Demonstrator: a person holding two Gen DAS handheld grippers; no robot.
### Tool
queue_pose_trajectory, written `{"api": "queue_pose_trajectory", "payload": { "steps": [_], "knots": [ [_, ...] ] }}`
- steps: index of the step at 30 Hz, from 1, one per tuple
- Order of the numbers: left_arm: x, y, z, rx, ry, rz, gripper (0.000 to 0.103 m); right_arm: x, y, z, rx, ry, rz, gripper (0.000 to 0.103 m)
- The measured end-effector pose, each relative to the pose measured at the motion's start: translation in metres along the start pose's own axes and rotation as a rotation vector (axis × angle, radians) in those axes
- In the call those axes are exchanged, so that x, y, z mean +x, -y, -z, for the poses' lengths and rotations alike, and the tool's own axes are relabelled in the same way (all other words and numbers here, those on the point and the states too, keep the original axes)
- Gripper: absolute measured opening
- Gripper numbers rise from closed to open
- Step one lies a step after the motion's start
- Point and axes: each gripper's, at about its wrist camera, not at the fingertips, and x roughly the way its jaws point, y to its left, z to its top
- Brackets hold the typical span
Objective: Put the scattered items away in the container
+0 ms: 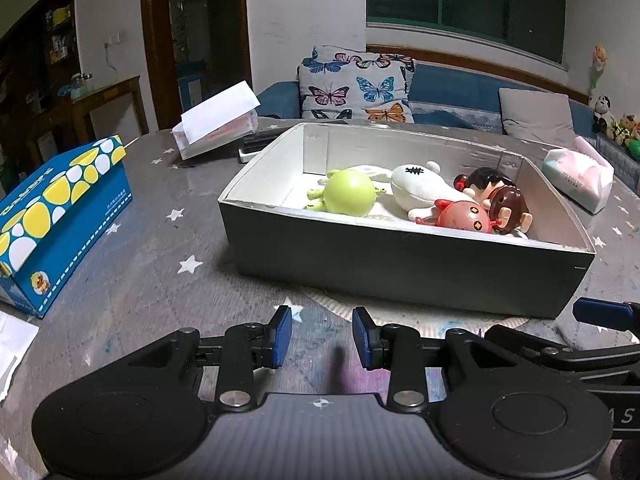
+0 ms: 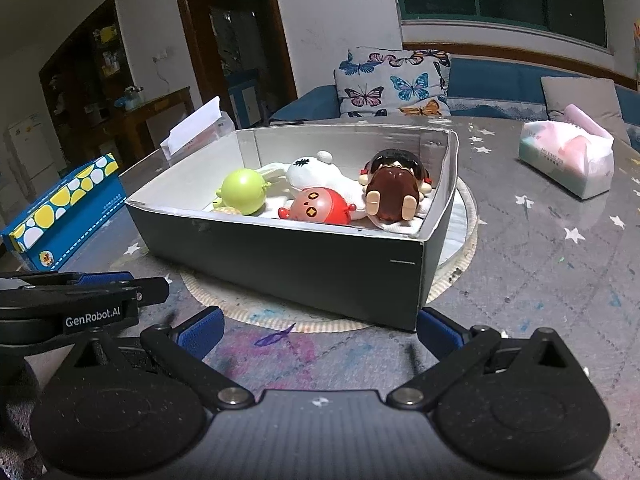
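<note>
A dark open box (image 1: 400, 276) (image 2: 288, 256) stands on the table and holds several toys: a green round toy (image 1: 349, 197) (image 2: 243, 191), a white plush (image 1: 424, 188) (image 2: 320, 176), a red and pink round toy (image 1: 466, 216) (image 2: 320, 206) and a brown-haired doll (image 1: 506, 200) (image 2: 394, 190). My left gripper (image 1: 322, 338) is open and empty, low over the table in front of the box. My right gripper (image 2: 318, 330) is open wide and empty, in front of the box's near right corner. One blue finger of the right gripper (image 1: 600, 312) shows in the left wrist view.
A blue and yellow tissue box (image 1: 60, 216) (image 2: 64, 208) lies at the left. A white tissue box (image 1: 216, 128) (image 2: 196, 128) stands behind the box. A soft tissue pack (image 1: 578, 174) (image 2: 568, 160) lies at the right. A round mat (image 2: 460, 248) lies under the box. A sofa with cushions stands behind the table.
</note>
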Motion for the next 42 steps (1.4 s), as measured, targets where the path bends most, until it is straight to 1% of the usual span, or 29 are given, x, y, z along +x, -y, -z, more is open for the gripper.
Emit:
{"api": "queue_pose_trajectory", "payload": {
  "steps": [7, 15, 28, 38, 42],
  "knots": [
    [0.007, 0.004, -0.006, 0.016, -0.002, -0.003, 0.036, 0.006, 0.003, -0.004, 0.013, -0.011, 0.007, 0.103],
    [0.017, 0.005, -0.009, 0.026, -0.023, -0.004, 0.036, 0.012, 0.004, -0.008, 0.033, -0.025, 0.031, 0.103],
    [0.023, 0.007, -0.014, 0.036, -0.021, 0.004, 0.036, 0.018, 0.008, -0.010, 0.056, -0.046, 0.059, 0.103],
    [0.025, 0.010, -0.017, 0.038, -0.024, 0.006, 0.036, 0.020, 0.010, -0.011, 0.062, -0.051, 0.059, 0.103],
    [0.025, 0.011, -0.019, 0.032, -0.017, 0.017, 0.036, 0.021, 0.010, -0.012, 0.063, -0.051, 0.057, 0.103]
  ]
}}
